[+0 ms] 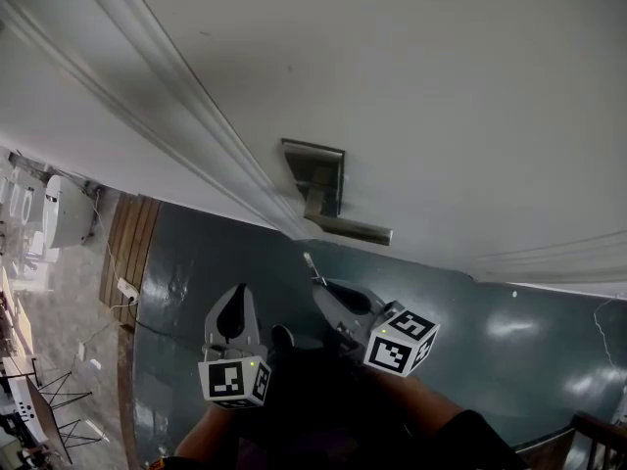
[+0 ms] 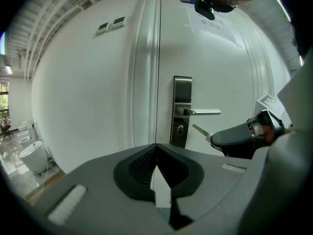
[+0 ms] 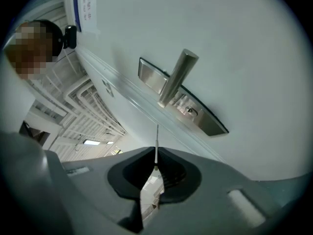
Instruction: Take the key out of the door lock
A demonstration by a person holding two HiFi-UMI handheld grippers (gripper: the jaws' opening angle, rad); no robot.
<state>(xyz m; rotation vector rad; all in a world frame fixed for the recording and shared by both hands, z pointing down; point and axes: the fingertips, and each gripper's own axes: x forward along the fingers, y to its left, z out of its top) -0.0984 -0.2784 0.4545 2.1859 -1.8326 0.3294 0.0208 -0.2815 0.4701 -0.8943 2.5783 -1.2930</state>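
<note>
Large commercial or institutional hall, not a home. White door (image 2: 220,72) with steel lever handle (image 2: 203,112) and a printed notice (image 2: 212,26) stuck on it; twin wall switches (image 2: 111,25) beside the frame; glossy dark floor (image 1: 509,351). Exposed ribbed ceiling (image 3: 73,111) with strip light (image 3: 92,142); white basin-like fixtures (image 2: 32,156) stand in the open at left.

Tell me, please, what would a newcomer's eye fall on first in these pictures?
The brushed-steel lock plate and its lever handle stand out against the plain white door. Just right of the plate's keyhole and clear of it, a thin silver key sticks out from the right gripper, whose jaws are clamped on it. The left gripper is held back from the door, closed on nothing.
</note>
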